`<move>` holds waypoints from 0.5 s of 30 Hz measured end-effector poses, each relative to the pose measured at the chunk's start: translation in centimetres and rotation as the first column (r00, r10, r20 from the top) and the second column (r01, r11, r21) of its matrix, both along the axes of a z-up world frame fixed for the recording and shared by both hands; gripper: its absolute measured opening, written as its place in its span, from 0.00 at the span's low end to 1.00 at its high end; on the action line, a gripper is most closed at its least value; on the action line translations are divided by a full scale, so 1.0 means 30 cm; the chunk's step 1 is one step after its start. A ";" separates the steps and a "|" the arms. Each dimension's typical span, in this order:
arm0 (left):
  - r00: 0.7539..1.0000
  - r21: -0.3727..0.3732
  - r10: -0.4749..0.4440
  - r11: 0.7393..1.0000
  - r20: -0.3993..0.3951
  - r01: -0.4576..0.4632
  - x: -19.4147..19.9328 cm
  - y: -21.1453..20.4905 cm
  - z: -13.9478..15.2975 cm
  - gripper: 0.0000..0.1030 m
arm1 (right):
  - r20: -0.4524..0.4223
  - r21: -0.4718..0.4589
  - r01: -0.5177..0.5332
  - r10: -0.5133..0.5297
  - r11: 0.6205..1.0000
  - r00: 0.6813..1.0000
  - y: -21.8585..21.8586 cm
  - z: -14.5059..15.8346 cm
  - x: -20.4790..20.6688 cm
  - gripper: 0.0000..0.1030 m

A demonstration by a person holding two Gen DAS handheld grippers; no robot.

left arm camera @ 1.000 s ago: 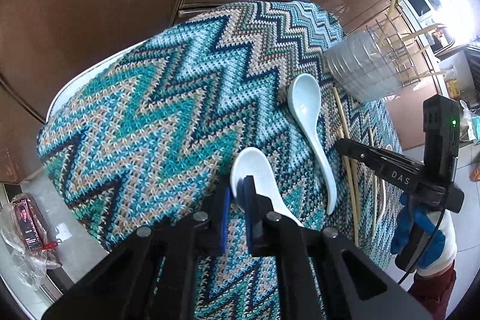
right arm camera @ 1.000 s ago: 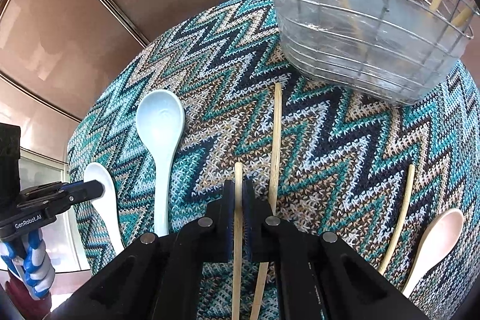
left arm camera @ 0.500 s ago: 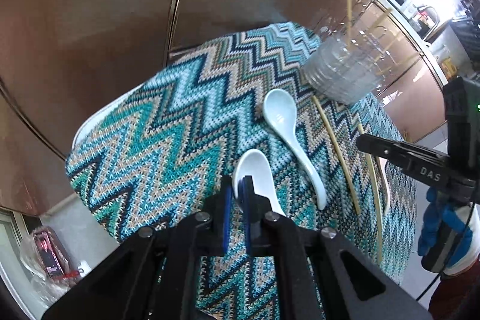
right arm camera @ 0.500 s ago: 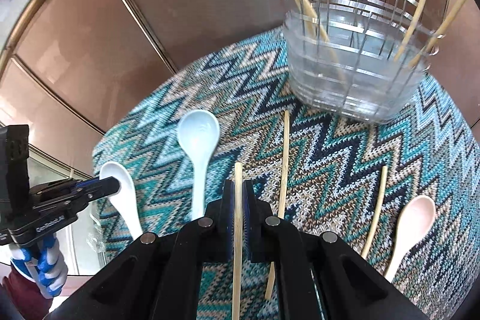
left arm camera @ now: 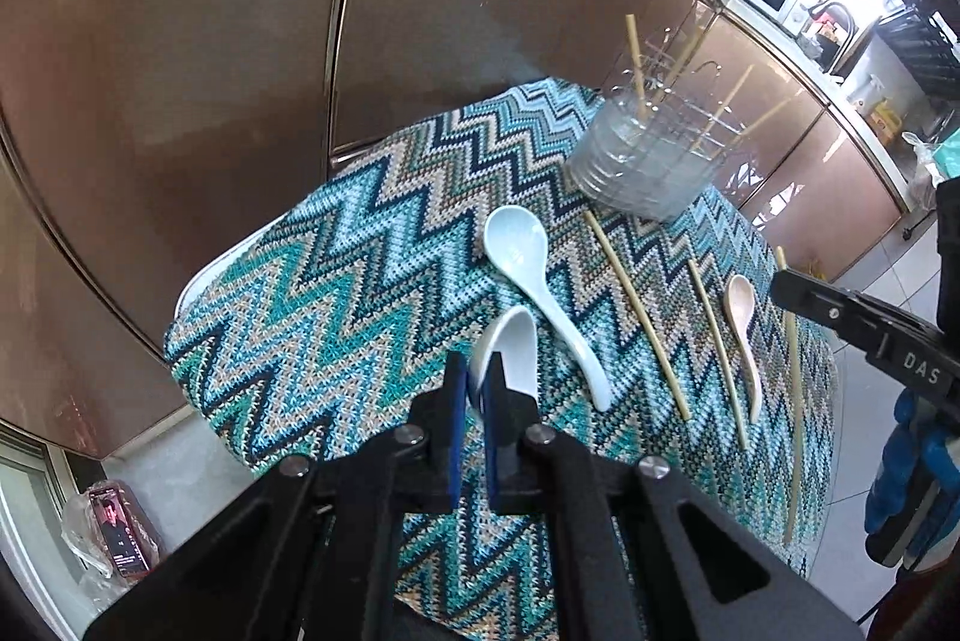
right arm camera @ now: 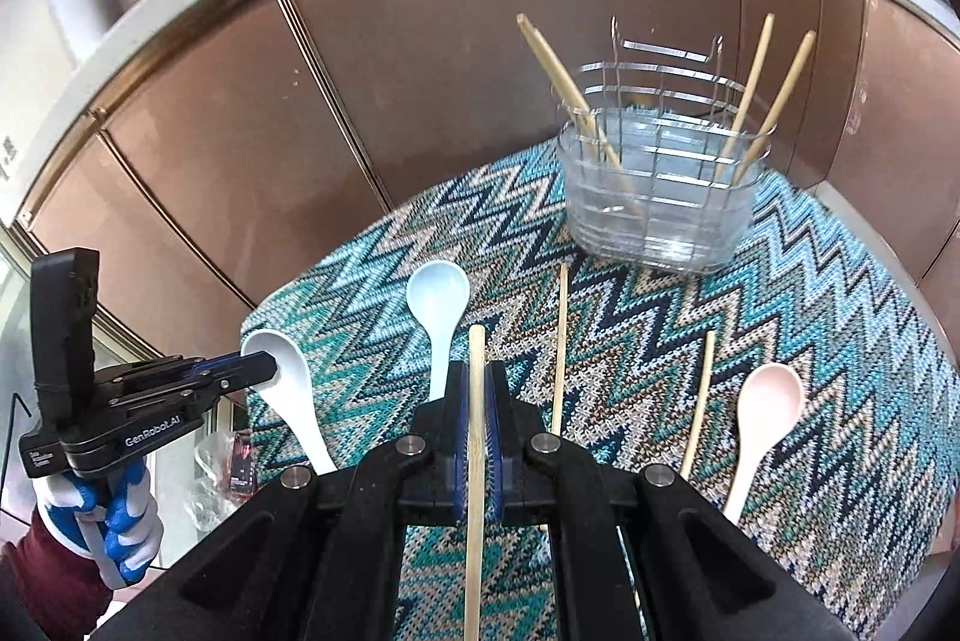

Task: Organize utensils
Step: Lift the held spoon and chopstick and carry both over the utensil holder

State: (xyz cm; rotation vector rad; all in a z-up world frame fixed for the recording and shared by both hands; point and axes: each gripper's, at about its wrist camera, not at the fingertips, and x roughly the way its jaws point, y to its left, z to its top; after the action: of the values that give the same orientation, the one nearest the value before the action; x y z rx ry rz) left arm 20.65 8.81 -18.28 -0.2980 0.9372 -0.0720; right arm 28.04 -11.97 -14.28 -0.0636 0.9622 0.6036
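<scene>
A: Utensils first, leftmost one — what has the left gripper [right arm camera: 255,368] got?

B: Its jaws are pinched on the rim of a white spoon [right arm camera: 288,389], which is lifted off the zigzag cloth [right arm camera: 690,341] with its bowl tilted and its handle pointing down toward the near edge. From the left wrist camera the same white spoon [left arm camera: 507,350] sits clamped between the two blue pads [left arm camera: 456,419].

A: Next along?

B: A pale blue spoon [right arm camera: 441,311] lying flat on the cloth, bowl toward the cabinet doors [right arm camera: 420,71], handle toward the camera.

A: And the right gripper [right arm camera: 477,431]?

B: Closed on a single chopstick [right arm camera: 476,461], gripped partway along, its tip sticking out past the fingers and above the cloth.

A: Further right?

B: A loose chopstick [right arm camera: 561,341] lies just beside the gripper, running back toward the wire utensil basket [right arm camera: 660,197]. Another chopstick [right arm camera: 699,401] lies near a pink spoon [right arm camera: 762,419] — both flat on the cloth, apart from each other.

A: The basket itself?

B: Upright at the far side of the cloth, with a clear liner inside and several chopsticks [right arm camera: 564,83] leaning in it.
</scene>
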 end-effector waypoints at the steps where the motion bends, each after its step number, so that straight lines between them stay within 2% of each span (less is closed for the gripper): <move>1: 1.000 0.004 0.000 1.000 0.005 0.000 -0.006 -0.003 0.007 0.04 | 0.011 0.005 0.003 -0.003 1.000 1.000 -0.007 0.014 -0.013 0.05; 15: 0.998 0.019 0.018 1.000 0.054 -0.019 -0.081 -0.015 0.074 0.04 | 0.092 0.050 0.026 -0.031 0.998 0.995 -0.057 0.109 -0.128 0.05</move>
State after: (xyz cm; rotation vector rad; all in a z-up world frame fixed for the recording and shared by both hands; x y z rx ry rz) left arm 18.23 8.35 -16.07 -0.2854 0.8814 -0.0541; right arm 24.21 -13.67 -11.03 -0.0336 0.8569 0.5926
